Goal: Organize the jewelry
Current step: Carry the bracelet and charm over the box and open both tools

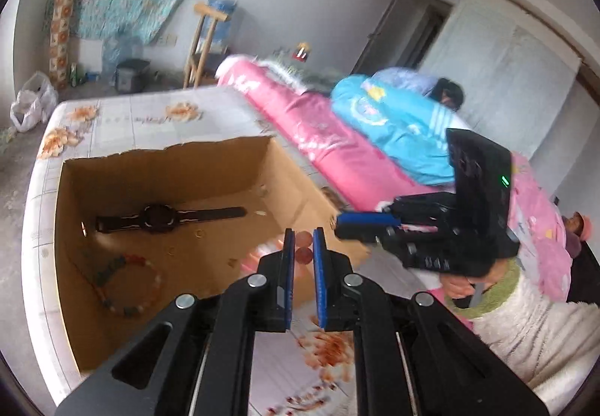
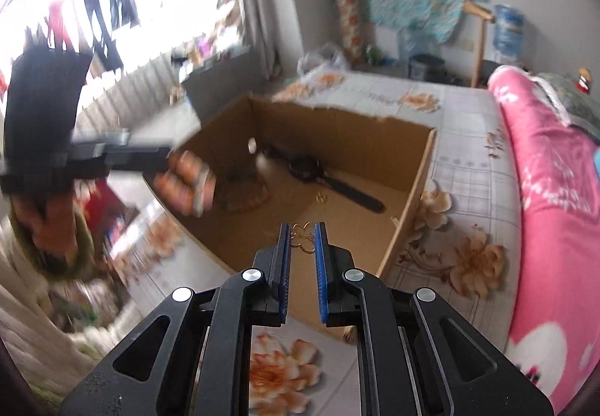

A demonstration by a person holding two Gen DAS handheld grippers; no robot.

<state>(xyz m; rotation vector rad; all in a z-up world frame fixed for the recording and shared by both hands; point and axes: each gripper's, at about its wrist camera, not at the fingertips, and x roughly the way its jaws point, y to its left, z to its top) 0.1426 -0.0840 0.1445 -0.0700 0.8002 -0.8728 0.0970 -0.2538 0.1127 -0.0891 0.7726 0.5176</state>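
An open cardboard box [image 1: 292, 187] sits on the floral bed sheet. Inside lie a black watch [image 1: 165, 219], a multicolour bead bracelet [image 1: 131, 284] and small gold rings [image 1: 198, 234]. My left gripper [image 1: 303, 241] is shut on a pink bead bracelet [image 1: 303, 247] above the box's near right edge. My right gripper [image 2: 303, 238] is shut on a gold earring [image 2: 304, 238] over the box's near corner [image 2: 397, 228]. The left gripper and its bracelet show blurred in the right wrist view [image 2: 187, 183], over the box's left wall. The watch also shows there [image 2: 318, 172].
A rolled pink quilt [image 1: 318, 138] and a blue jacket [image 1: 393, 123] lie on the bed to the right of the box. The right gripper's body [image 1: 442, 228] shows in the left wrist view beside the box. A wooden stool [image 1: 204, 44] and bags stand beyond the bed.
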